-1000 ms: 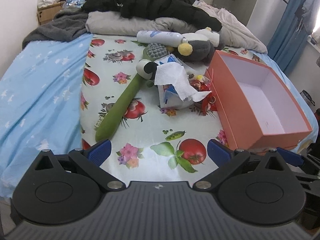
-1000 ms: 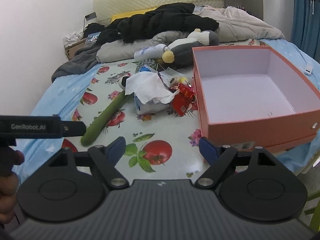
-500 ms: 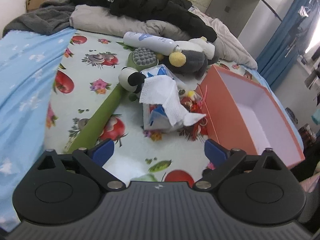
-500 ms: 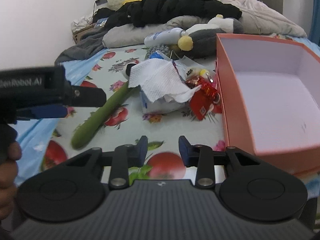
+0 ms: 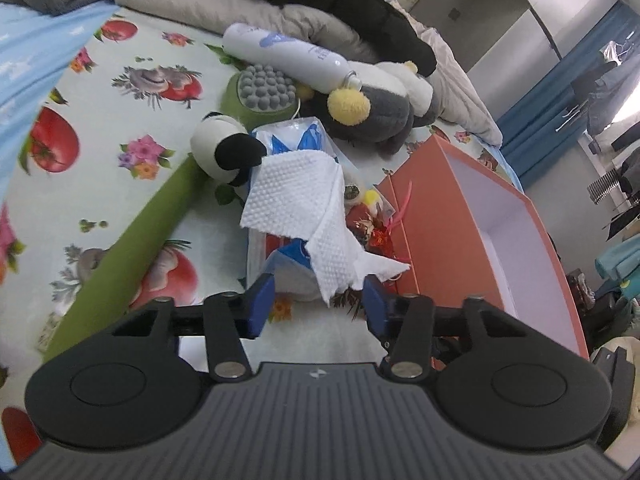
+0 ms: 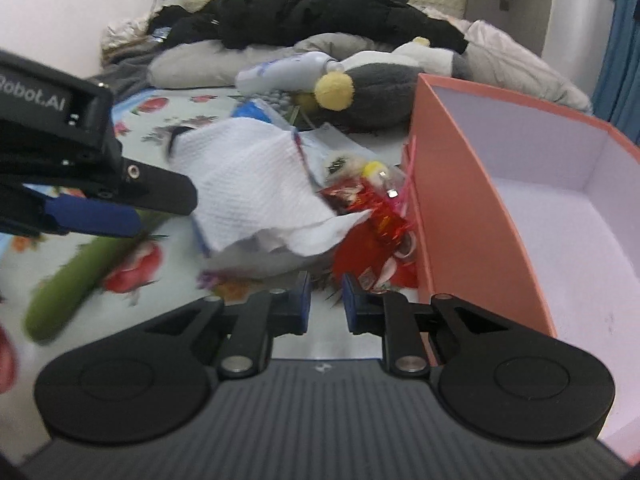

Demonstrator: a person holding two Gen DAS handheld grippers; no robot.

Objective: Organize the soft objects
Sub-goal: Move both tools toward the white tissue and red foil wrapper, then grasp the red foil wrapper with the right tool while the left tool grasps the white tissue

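A blue-and-white tissue pack (image 5: 280, 260) lies on the fruit-print sheet with a white tissue (image 5: 296, 196) draped over it. My left gripper (image 5: 318, 302) is low at the pack's near end, jaws closing; the tissue's tip hangs between the blue pads, which stand apart from it. My right gripper (image 6: 326, 296) has its jaws closing to a narrow gap, with only sheet showing between them. It sits just short of the tissue (image 6: 256, 192) and a red shiny packet (image 6: 372, 220). A panda plush (image 5: 224, 152) and a grey penguin plush (image 5: 372, 116) lie behind.
An open orange box (image 5: 472, 216) with a pale inside stands right of the pile. A long green massage stick (image 5: 132, 256) runs left of the pack, and a white bottle (image 5: 288, 56) lies behind. The left gripper's fingers (image 6: 160, 192) reach in from the left. Dark clothes and pillows fill the bed's head.
Both grippers moved forward and down toward the tissue pack, which now fills the middle of both views. Both pairs of jaws narrowed, the right one far more.
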